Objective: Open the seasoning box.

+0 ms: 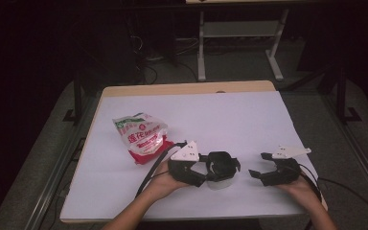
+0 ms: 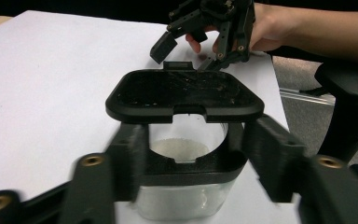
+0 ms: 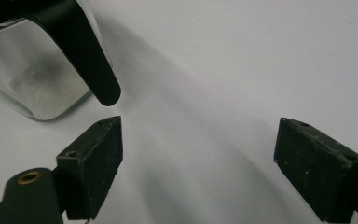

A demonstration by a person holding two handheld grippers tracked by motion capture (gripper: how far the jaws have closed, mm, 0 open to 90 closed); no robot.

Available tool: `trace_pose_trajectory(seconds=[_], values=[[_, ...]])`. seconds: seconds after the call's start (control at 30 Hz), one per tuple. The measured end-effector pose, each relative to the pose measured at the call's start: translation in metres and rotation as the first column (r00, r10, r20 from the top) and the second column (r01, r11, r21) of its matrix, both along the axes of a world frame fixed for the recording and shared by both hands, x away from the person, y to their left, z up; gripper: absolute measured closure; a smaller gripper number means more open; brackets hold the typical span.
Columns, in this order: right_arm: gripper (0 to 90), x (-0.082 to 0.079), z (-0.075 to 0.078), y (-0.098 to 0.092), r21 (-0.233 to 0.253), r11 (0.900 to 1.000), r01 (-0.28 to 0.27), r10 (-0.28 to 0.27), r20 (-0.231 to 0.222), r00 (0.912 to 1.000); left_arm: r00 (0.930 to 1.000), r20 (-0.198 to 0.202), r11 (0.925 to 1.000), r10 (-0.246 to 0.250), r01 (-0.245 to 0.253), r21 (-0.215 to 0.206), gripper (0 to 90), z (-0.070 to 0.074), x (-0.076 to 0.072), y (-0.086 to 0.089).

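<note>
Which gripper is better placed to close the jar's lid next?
Right. The left gripper is clamped around the clear jar, steadying it. The right gripper is open and empty beside it, jaws pointing toward the raised black lid, so it probably can push it down.

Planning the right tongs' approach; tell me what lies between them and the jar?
Only bare white table cover between right tongs and jar, per the high view.

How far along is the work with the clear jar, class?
Done: the jar's black lid is flipped open, and white grains lie inside the jar. In hand: the left gripper clamps the jar; the right gripper waits open beside it. Left: the bag lies untouched.
</note>
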State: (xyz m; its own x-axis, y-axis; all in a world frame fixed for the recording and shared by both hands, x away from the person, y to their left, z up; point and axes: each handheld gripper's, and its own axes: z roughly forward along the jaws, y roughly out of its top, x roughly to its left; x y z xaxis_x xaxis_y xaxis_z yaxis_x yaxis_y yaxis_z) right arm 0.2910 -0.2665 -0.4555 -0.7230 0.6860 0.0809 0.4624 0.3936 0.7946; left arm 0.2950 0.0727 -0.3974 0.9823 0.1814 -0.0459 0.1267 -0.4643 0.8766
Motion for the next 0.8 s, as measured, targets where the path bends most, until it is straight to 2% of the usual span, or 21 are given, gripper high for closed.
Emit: trace_pose_trajectory(seconds=[0.07, 0.1, 0.2, 0.23, 0.3, 0.47, 0.63, 0.8], values=[[15.1, -0.0001, 0.0, -0.0002, 0.0, 1.0, 0.0, 0.0, 0.001, 1.0, 1.0, -0.002, 1.0, 0.01, -0.01, 0.0, 56.7, 0.0003, 0.0005, 0.0004], [15.1, 0.0, -0.0001, -0.0003, 0.0, 1.0, -0.002, 0.002, 0.002, 1.0, 0.9998, -0.004, 0.9998, 0.018, -0.018, 0.0, 56.7, 0.0004, 0.0008, 0.0002], [15.1, 0.0001, 0.0, -0.0004, 0.002, 1.0, -0.002, 0.002, 0.002, 1.0, 0.9991, -0.023, 0.9994, 0.035, -0.035, 0.004, 72.0, 0.0004, 0.0023, -0.0007], [15.1, 0.0, 0.0, -0.0005, 0.003, 1.0, -0.002, 0.002, 0.002, 1.0, 0.999, -0.018, 0.9991, 0.041, -0.041, 0.008, 80.7, 0.0006, 0.0024, -0.0015], [15.1, 0.0, 0.0, -0.0009, 0.005, 1.0, -0.004, 0.004, 0.005, 1.0, 0.9991, -0.015, 0.9992, 0.04, -0.04, 0.011, 88.2, 0.0009, 0.0025, -0.0016], [15.1, 0.0, 0.0004, -0.0025, 0.014, 1.0, 0.0, 0.0, 0.003, 1.0, 0.9998, -0.01, 0.9997, 0.017, -0.017, 0.019, 90.0, 0.0008, 0.0008, -0.0035], [15.1, -0.0001, 0.0007, -0.0038, 0.032, 0.999, 0.003, -0.003, -0.002, 1.0, 0.9999, 0.001, 0.9997, 0.014, -0.014, 0.02, 89.9, 0.0033, 0.0009, -0.0047], [15.0, -0.0005, 0.0009, -0.0042, 0.034, 0.999, -0.001, 0.001, 0.003, 1.0, 0.9999, -0.014, 1.0, 0.006, -0.005, 0.007, 90.0, 0.007, 0.0027, -0.0062]])
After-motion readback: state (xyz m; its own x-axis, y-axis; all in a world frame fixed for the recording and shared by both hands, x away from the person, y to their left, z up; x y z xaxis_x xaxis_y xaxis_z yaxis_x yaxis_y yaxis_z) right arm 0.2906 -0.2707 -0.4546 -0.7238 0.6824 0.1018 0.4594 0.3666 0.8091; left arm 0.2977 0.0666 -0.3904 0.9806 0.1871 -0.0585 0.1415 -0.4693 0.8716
